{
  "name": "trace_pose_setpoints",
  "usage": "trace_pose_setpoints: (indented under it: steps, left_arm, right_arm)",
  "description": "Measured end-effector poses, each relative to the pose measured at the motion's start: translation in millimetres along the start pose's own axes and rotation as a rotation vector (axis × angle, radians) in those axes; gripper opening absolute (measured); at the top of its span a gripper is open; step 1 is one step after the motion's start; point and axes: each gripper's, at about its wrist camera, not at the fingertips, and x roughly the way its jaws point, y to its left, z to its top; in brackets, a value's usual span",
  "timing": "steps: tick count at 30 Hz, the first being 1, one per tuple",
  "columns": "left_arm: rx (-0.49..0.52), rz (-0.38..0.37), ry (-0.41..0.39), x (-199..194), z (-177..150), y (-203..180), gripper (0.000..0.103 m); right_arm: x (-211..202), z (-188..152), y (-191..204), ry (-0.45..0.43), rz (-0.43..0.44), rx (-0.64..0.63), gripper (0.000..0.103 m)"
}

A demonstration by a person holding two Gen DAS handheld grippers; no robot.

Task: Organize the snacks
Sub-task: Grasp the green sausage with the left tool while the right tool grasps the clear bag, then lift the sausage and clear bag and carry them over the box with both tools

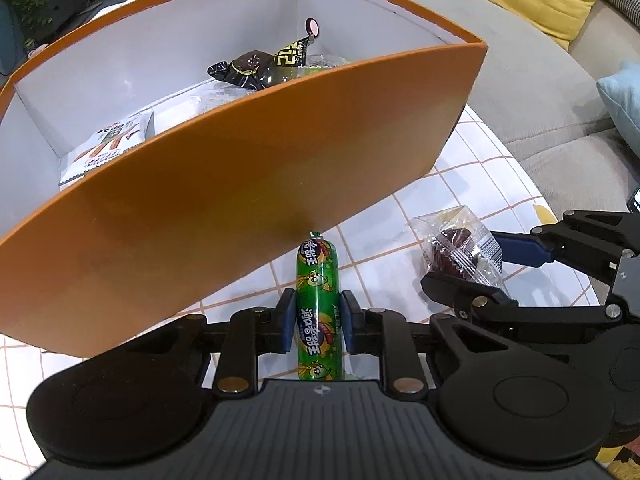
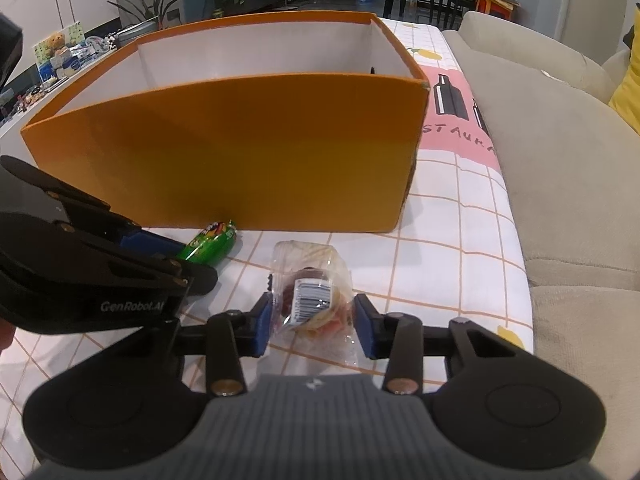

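Sausage: we have the green sausage (image 1: 319, 312) between the left gripper's (image 1: 319, 322) blue pads, which press on both its sides; its far tip lies at the foot of the box's near wall, on the table.
Cake: the wrapped cake (image 2: 312, 300) lies on the tablecloth (image 2: 460, 264) between the right gripper's (image 2: 313, 322) pads; the left pad touches the wrapper, the right one is at its edge, so we cannot tell if the grip is firm.
Box: the orange box (image 1: 240, 184) stands just beyond both snacks, open at the top.
Done: in the box we see a black packet (image 1: 256, 66), a white packet (image 1: 108, 140) and some clear wrappers further in, hard to make out.
Left: we judge two snacks remain outside, the sausage and the cake; both must go up over the near wall and into the box.
Stage: we take it that the task is near its end, with the last two pieces in hand or nearly so.
Around: a beige sofa (image 2: 560, 152) runs along the table's right side.
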Motion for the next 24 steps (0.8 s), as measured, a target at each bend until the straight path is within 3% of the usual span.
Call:
trace_pose_setpoints:
  steps: [11,24]
  left_arm:
    - [-0.085,-0.025,0.000,-7,-7,4,0.024]
    - [-0.163,-0.036,-0.054,-57,-12,9,0.024]
  right_arm:
    - [-3,1,9,0.006,-0.017,-0.037,0.029]
    - [-27,10,11,-0.006,0.008,-0.008,0.028]
